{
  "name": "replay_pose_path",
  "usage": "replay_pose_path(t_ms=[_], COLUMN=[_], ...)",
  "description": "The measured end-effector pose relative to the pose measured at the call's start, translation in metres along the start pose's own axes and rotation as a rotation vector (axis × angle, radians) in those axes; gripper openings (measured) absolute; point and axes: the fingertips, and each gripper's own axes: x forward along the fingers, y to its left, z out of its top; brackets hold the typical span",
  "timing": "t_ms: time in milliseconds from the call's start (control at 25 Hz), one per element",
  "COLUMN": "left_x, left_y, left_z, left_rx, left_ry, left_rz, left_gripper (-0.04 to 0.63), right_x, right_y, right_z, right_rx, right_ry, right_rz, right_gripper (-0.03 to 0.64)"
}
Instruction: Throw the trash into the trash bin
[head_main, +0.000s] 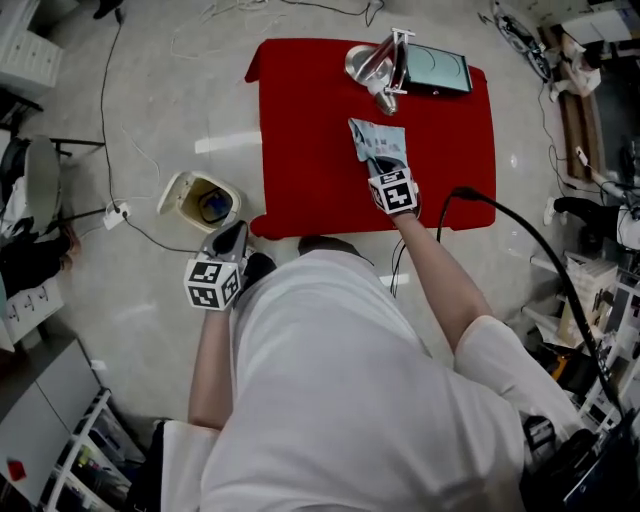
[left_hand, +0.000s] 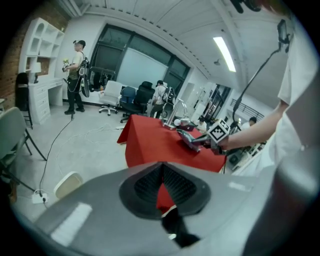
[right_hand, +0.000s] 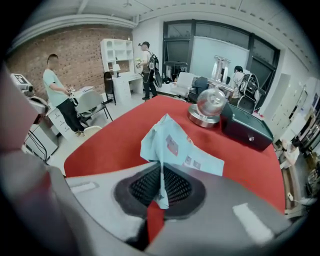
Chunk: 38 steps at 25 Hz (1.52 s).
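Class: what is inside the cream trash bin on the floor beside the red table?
The trash bin holds something blue and yellowish, too small to identify. The bin's own wall and the shadow inside it hide the bottom, so whether anything more lies there cannot be told.

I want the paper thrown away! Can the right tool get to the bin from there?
Probably yes: the right tool holds the blue paper over the red table, and the open bin stands on the floor beside it, with nothing between.
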Motion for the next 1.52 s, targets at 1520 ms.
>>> replay_pose_path(t_ms=[1520], left_x=[-0.156], left_y=[0.177], left_z=[-0.133], left_rx=[-0.335], left_ry=[-0.086], left_rz=[0.240], left_gripper=[0.006], right_x=[0.081], right_y=[0.478], right_z=[0.119], right_rx=[-0.345], right_ry=[-0.010], right_rz=[0.730], right_gripper=[0.002])
